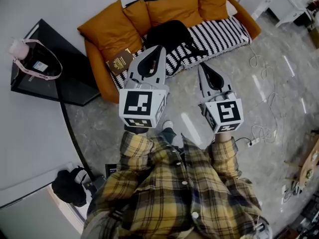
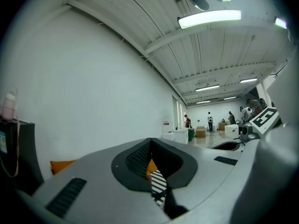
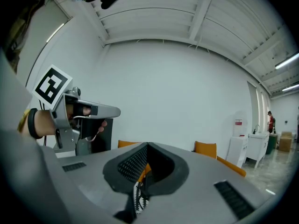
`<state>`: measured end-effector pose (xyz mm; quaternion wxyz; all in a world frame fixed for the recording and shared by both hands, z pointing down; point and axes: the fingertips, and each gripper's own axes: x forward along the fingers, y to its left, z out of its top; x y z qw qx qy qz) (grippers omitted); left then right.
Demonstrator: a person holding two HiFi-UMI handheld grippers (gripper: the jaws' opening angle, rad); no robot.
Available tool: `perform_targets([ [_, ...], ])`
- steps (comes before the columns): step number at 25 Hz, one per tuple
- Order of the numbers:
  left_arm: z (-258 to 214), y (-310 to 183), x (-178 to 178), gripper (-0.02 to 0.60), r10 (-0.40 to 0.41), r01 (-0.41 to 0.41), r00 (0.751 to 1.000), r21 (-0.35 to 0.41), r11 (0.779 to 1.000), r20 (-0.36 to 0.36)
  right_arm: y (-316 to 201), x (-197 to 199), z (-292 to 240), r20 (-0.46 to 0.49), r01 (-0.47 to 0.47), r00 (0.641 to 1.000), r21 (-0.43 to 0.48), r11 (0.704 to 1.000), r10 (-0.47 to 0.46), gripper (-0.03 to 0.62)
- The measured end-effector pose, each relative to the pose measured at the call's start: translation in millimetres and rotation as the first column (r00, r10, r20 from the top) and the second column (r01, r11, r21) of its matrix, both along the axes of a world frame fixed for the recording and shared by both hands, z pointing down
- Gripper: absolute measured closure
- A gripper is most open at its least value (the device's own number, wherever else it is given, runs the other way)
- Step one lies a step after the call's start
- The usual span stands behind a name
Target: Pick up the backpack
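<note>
The backpack (image 1: 168, 35) is black, soft and lumpy. It lies on the stripy blanket (image 1: 224, 31) on the orange sofa (image 1: 107, 31). The left gripper (image 1: 155, 54) and right gripper (image 1: 203, 69) are closed, holding nothing, not touching it.

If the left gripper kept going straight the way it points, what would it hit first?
Probably the orange sofa: the left gripper, jaws shut, aims at its striped cover beside the black backpack. Nothing shows in between, though depth is unclear.
</note>
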<state>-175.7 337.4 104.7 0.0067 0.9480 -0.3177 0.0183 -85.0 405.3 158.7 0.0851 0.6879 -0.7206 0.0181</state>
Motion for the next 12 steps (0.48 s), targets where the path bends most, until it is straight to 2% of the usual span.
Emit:
perform_targets([
  [12, 16, -61, 8, 0.565, 0.020, -0.020, 1.000, -0.024, 1.000, 0.002, -63, 13, 8, -0.029, -0.024, 0.999, -0.022, 0.999, 0.024, 0.579],
])
